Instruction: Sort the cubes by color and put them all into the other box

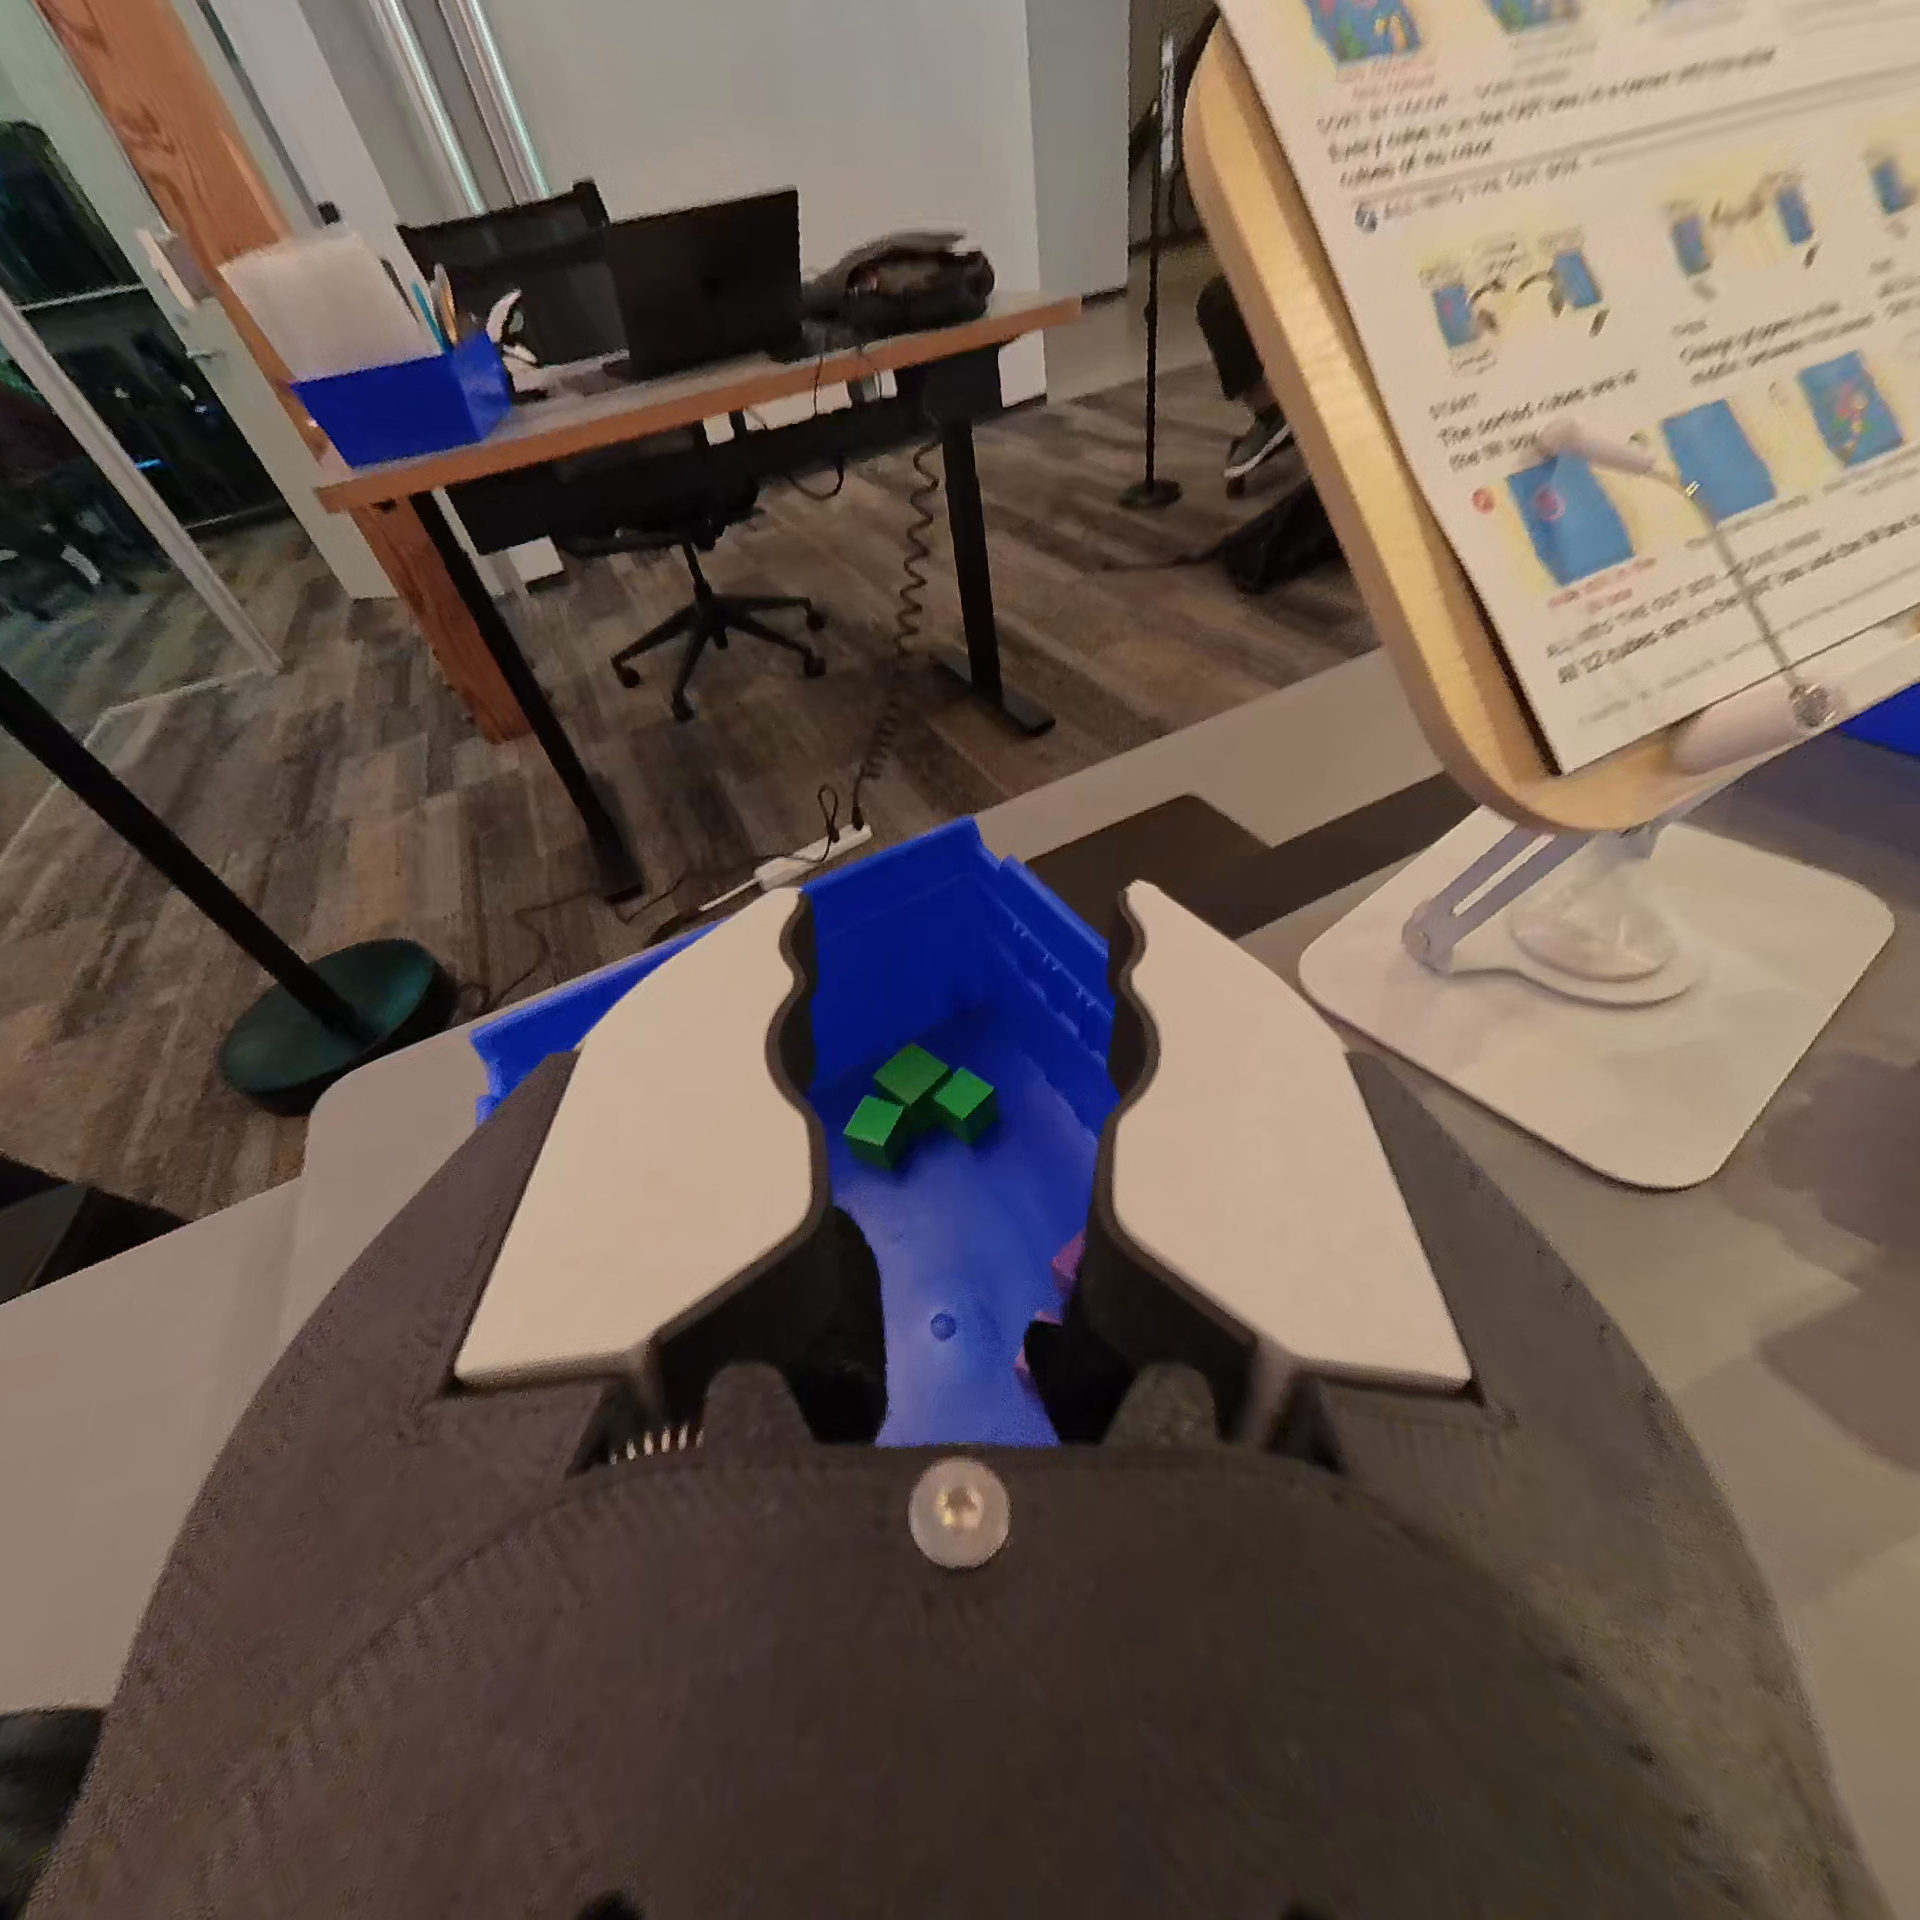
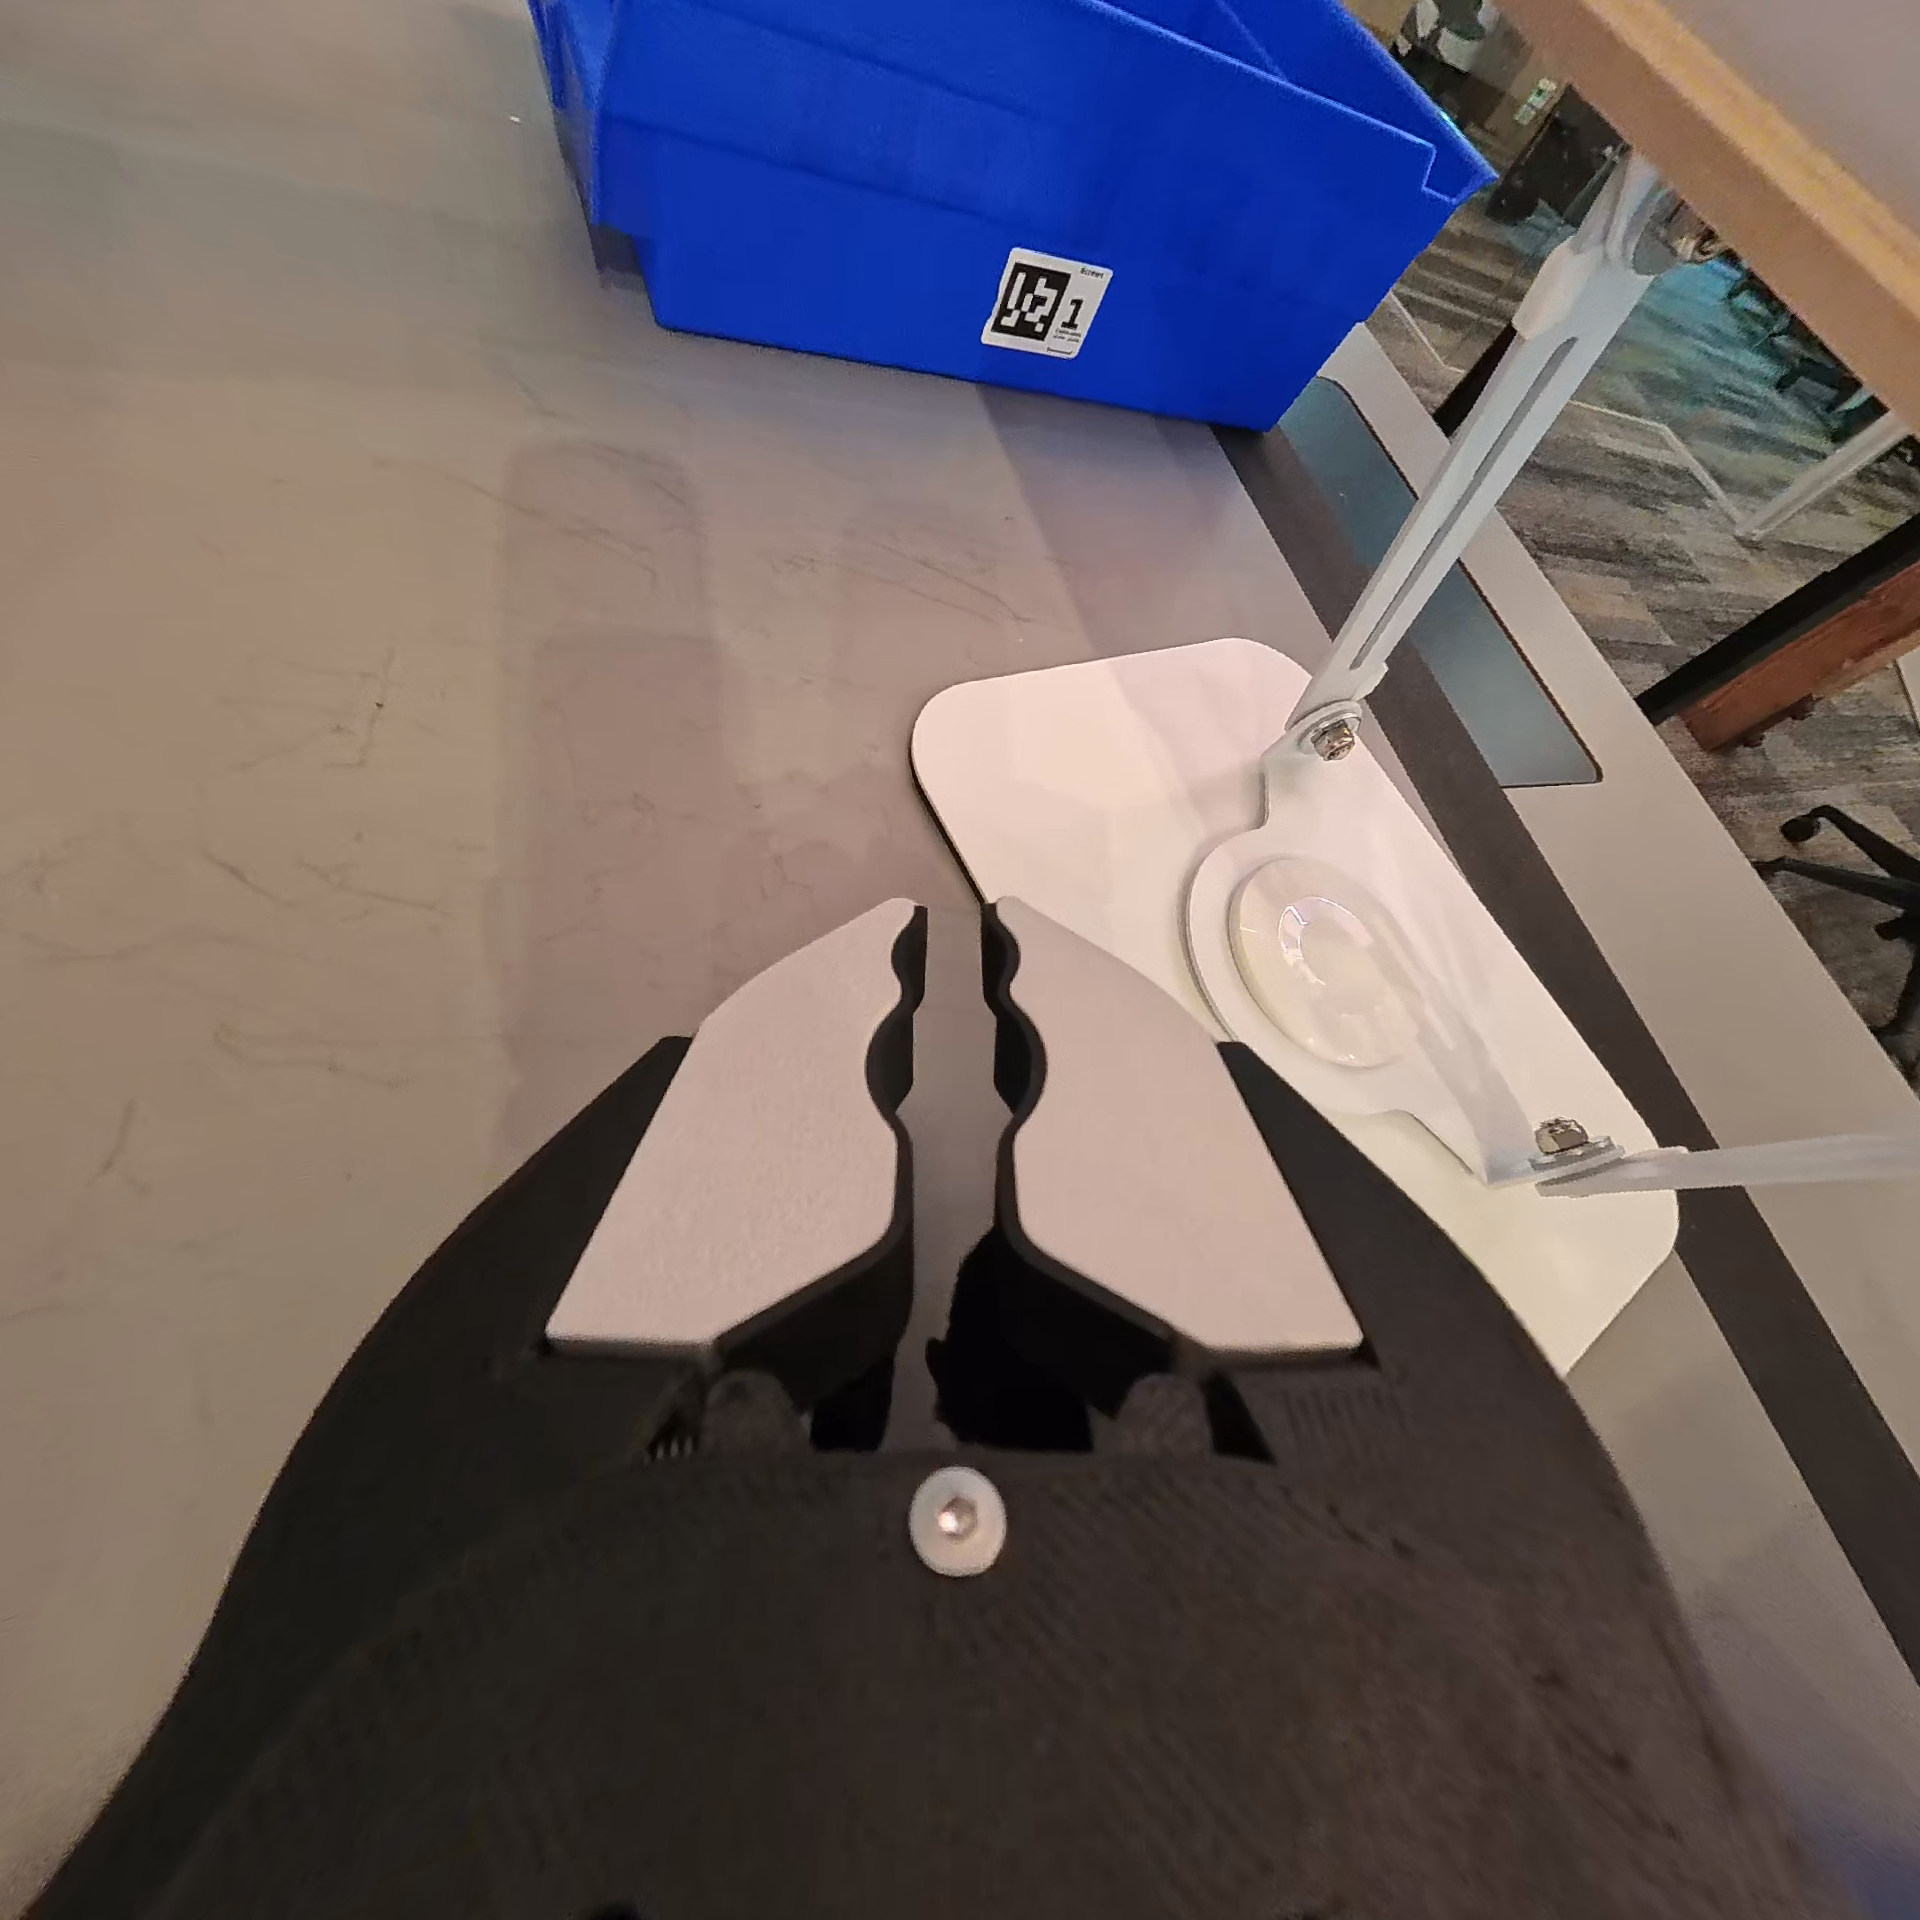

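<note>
We start with the blue box [image 1: 914,935], the largest task item: a rigid plastic bin standing on the grey counter [image 1: 1299,748], its long axis running away from us and its open top facing up. In our judgement it is stiff and light, and it needs no handling now.

The left hand-held gripper [image 1: 961,914] hangs above that box with its jaws spread wide and nothing between them; we see the box floor through the gap. The right hand-held gripper [image 2: 954,912] hovers over bare counter beside the white stand base [image 2: 1091,748], its jaws drawn to a narrow slit with nothing in it. A blue bin [image 2: 935,208] stands farther off in its view.

On the box floor, toward the far end, lie three green cubes [image 1: 914,1107], clustered and touching, each turned at a slightly different angle. A purple piece [image 1: 1068,1262] shows at the right finger's edge, mostly hidden.

We judge the cubes light, hard and smooth-faced, not fragile, though apt to slip or twist if pinched on corners. Being cubes, they have no long axis; we would take one across two opposite flat faces, turning the jaws square to those faces first.
</note>
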Demonstrator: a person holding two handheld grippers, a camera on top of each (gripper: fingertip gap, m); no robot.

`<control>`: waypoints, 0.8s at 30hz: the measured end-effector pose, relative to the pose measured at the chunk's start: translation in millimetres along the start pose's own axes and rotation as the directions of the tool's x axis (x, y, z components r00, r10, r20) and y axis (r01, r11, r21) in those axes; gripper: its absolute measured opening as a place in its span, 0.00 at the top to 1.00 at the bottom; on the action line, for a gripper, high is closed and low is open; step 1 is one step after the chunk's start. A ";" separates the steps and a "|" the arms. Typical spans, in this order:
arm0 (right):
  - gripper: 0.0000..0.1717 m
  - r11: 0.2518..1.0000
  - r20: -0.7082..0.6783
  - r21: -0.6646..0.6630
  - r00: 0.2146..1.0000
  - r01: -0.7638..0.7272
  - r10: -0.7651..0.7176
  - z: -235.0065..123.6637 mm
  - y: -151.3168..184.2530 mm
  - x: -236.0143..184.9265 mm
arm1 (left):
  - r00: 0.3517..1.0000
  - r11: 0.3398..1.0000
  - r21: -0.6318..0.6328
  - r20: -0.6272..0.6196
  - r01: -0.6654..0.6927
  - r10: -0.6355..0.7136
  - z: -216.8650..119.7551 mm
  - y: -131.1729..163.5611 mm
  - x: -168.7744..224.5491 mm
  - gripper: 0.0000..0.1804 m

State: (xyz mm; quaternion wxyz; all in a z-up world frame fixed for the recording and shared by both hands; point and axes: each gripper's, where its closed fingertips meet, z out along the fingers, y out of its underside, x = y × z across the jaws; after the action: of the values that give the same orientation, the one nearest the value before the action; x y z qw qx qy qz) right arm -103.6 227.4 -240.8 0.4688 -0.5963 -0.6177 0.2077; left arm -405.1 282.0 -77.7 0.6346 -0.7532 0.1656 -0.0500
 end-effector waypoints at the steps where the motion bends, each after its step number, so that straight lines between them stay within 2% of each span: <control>1: 0.94 1.000 0.003 0.001 1.000 -0.004 0.004 -0.1 0.1 -0.3 | 1.000 1.000 -0.025 0.011 -0.011 0.011 0.0 4.1 -1.8 0.72; 5: 0.94 1.000 0.010 -0.001 1.000 -0.004 0.004 0.2 1.4 -2.0 | 0.999 0.983 -0.178 0.030 -0.034 0.040 -1.2 27.0 -6.8 0.72; 10: 0.94 1.000 0.035 -0.007 0.999 -0.013 0.013 2.7 3.5 -7.0 | 0.999 0.950 -0.310 0.014 -0.029 0.035 2.2 52.7 -6.7 0.73; 12: 0.94 1.000 0.039 -0.011 0.999 -0.010 0.010 3.5 4.4 -8.4 | 0.999 0.913 -0.404 -0.017 -0.046 0.043 4.7 71.6 -2.2 0.75; 17: 0.94 1.000 0.048 -0.015 0.999 -0.014 0.015 3.8 5.4 -9.7 | 0.983 0.765 -0.621 -0.163 -0.170 0.086 5.0 127.7 16.7 0.77; 24: 0.94 1.000 0.053 -0.011 0.998 -0.018 0.019 3.5 4.8 -10.3 | 0.953 0.654 -0.700 -0.277 -0.288 0.123 13.9 161.8 28.6 0.83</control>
State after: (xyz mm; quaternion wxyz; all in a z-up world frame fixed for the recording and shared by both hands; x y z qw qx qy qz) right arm -105.4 219.8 -249.8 0.4471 -0.5987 -0.6255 0.2246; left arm -404.4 263.5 -241.5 0.2604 -0.9106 0.3207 0.0158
